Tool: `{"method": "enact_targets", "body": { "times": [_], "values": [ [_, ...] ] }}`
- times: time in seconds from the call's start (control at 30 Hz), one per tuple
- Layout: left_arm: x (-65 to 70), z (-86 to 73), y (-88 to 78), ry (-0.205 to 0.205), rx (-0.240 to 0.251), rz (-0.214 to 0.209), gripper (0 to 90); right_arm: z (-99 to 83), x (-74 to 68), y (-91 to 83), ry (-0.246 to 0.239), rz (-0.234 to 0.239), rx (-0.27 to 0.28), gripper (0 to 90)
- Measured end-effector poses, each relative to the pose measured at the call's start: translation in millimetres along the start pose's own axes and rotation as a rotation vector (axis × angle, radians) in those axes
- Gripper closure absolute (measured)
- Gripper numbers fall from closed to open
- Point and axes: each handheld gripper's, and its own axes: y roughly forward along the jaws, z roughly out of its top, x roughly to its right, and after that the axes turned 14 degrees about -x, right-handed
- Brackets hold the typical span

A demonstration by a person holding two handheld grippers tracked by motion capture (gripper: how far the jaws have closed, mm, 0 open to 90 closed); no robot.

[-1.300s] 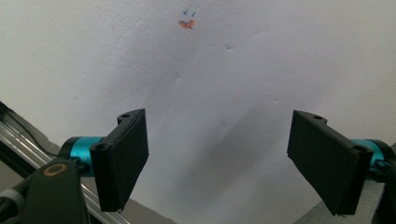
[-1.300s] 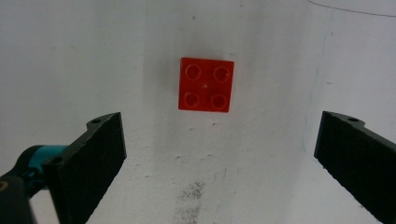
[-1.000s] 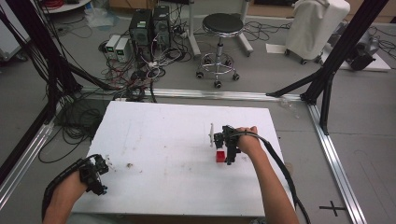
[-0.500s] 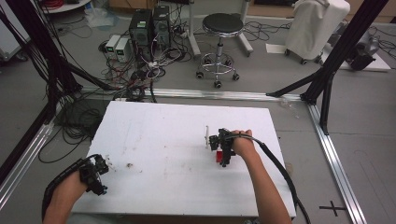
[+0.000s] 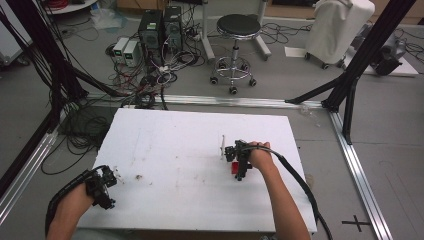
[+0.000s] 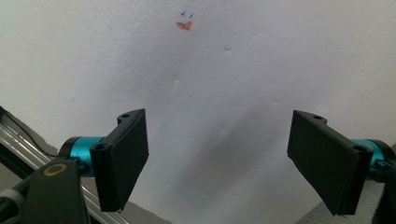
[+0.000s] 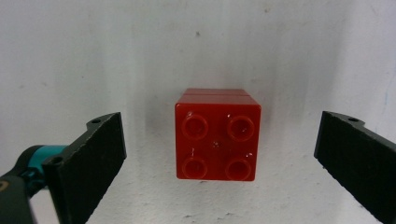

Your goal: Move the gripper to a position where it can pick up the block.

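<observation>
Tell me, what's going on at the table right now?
Right gripper open over red block. Left gripper open, idle above white table. Nothing in the way.

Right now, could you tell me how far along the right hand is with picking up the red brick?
Done: the right tongs are lined up over the red brick, which sits between the open jaws on the white table. In hand: the approach; neither jaw touches the brick. Left: closing on it and lifting. The left tongs are open and empty near the table's near left edge.
</observation>
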Motion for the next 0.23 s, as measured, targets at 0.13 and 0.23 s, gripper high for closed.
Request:
{"method": "enact_targets", "body": {
  "times": [0.13,0.23],
  "values": [
    [0.0,-0.1,0.2,-0.006,0.004,-0.001,20.8,-0.8,-0.4,0.1,0.000,-0.005,-0.006,1.3],
    [0.3,0.2,0.5,-0.007,0.008,-0.004,20.8,-1.2,-1.7,-1.2,0.013,0.004,-0.008,1.3]
  ]
}}
